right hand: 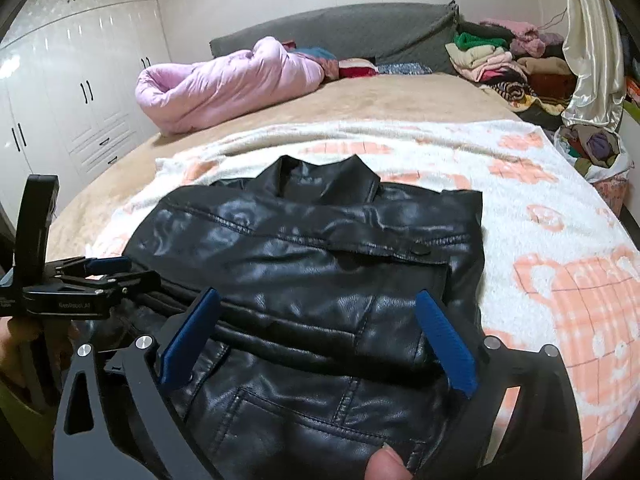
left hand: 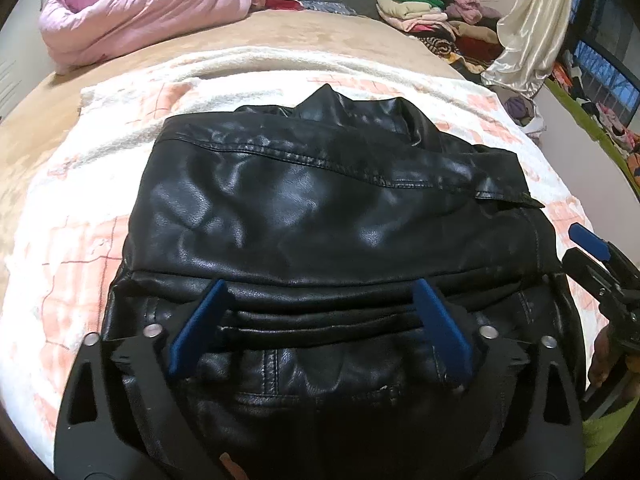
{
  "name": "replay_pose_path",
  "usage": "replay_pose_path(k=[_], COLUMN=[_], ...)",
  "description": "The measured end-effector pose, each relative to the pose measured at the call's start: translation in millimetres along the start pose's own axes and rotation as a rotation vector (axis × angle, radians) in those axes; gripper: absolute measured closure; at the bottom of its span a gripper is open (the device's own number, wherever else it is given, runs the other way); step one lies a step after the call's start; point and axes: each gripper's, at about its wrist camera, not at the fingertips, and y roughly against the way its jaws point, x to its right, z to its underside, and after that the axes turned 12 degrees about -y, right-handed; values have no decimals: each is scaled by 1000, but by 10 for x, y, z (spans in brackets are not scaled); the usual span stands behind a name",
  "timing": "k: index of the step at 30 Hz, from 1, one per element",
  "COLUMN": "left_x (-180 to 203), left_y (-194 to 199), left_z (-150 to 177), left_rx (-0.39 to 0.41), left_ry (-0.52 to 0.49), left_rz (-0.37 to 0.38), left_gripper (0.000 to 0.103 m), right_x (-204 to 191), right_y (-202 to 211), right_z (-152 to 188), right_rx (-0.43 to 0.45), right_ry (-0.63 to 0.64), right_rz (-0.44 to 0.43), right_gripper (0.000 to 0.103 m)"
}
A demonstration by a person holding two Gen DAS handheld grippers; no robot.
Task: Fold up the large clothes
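A black leather jacket [left hand: 312, 200] lies folded on a white and pink blanket [left hand: 100, 208] on the bed, collar at the far side. My left gripper [left hand: 320, 286] hovers over the jacket's near folded edge, blue fingers spread wide, nothing pinched between them. My right gripper [right hand: 317, 296] is likewise open above the near part of the jacket [right hand: 312, 248], by its chest pocket flap. In the right wrist view the left gripper [right hand: 108, 270] shows at the jacket's left edge. One blue finger [left hand: 588, 240] of the right gripper shows at the right in the left wrist view.
A rolled pink quilt [right hand: 224, 80] lies at the bed's far left before a grey headboard [right hand: 340, 28]. Stacked folded clothes [right hand: 492, 60] and a cream curtain [right hand: 592, 40] stand far right. White wardrobes [right hand: 80, 92] line the left wall. A person's thumb [right hand: 386, 464] shows at the bottom.
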Motion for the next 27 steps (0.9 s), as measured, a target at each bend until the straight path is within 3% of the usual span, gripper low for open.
replay_pose_path(k=[27], left_x=[77], left_y=[533], left_z=[85], left_rx=[82], left_ry=[-21], left_rz=[12], left_gripper=[10], right_x=[-70], right_y=[400], right_z=[156], right_rx=[70], right_ry=[-63], right_rz=[0], right_gripper=[5])
